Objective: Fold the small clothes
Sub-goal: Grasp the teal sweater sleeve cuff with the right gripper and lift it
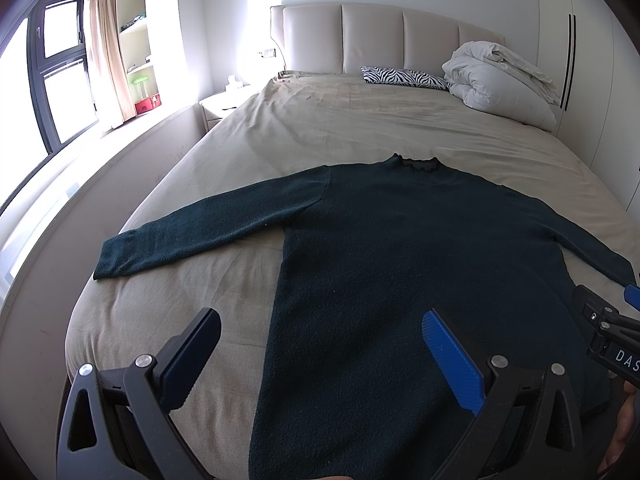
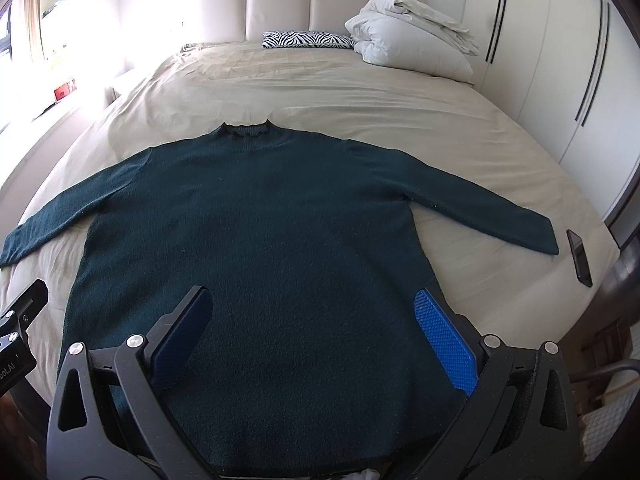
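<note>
Beige bed [image 2: 360, 92], dark sweater [image 2: 260, 220] spread flat, both claws agape above hem

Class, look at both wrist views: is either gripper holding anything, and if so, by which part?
Nothing is held. The left gripper and right gripper are both open above the sweater, which lies flat.

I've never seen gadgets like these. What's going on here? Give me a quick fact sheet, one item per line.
Setting: bedroom, work done on a bed with a beige sheet
Garment: dark green sweater, lying flat, both sleeves spread out, collar toward the headboard
Folding progress: none visible yet
Left gripper: jaws wide apart, above the sweater's hem, holding nothing
Right gripper: jaws wide apart, above the hem, holding nothing
Also on the bed: zebra-print pillow, bundled white duvet, dark phone beside one cuff
</note>
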Demonstrator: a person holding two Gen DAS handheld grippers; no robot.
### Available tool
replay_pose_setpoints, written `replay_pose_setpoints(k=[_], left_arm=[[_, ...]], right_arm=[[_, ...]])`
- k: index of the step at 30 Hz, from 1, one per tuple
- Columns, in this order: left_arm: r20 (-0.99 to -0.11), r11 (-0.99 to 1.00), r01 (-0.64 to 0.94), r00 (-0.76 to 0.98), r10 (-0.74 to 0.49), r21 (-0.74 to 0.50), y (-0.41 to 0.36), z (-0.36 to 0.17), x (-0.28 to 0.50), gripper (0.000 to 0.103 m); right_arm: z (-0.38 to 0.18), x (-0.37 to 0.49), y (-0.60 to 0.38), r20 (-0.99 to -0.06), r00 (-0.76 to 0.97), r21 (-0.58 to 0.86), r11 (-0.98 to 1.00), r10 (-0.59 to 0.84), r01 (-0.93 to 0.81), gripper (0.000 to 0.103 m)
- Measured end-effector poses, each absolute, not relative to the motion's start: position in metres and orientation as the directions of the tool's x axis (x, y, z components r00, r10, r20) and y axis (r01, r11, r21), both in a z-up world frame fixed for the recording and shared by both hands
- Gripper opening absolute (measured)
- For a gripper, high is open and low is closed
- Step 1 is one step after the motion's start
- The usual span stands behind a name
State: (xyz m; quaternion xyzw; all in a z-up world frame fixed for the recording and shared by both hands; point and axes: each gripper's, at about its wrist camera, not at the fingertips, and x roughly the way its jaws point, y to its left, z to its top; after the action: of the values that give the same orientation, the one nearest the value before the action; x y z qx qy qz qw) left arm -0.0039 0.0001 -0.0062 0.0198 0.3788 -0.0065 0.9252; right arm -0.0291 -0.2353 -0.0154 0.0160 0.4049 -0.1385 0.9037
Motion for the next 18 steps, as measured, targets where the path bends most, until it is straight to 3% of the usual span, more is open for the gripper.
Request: replay_pose_setpoints(k=[11,18], left_arm=[[-0.7,0.999,0.032,0.714,0.004,0.038,-0.002,-0.016,0.001,0.103],[-0.709,0.998,0.055,0.702,-0.065,-0.037,-0.002,-0.025,0.008,0.103]], right_arm=[[-0.018,-0.022,-0.241,-0.753,0.62,-0.068,0.963,-0.22,0.259,0.103],[-0.034,-0.013,-0.285,-0.793,0.6,0.082,0.956,-0.109,0.282,0.103]])
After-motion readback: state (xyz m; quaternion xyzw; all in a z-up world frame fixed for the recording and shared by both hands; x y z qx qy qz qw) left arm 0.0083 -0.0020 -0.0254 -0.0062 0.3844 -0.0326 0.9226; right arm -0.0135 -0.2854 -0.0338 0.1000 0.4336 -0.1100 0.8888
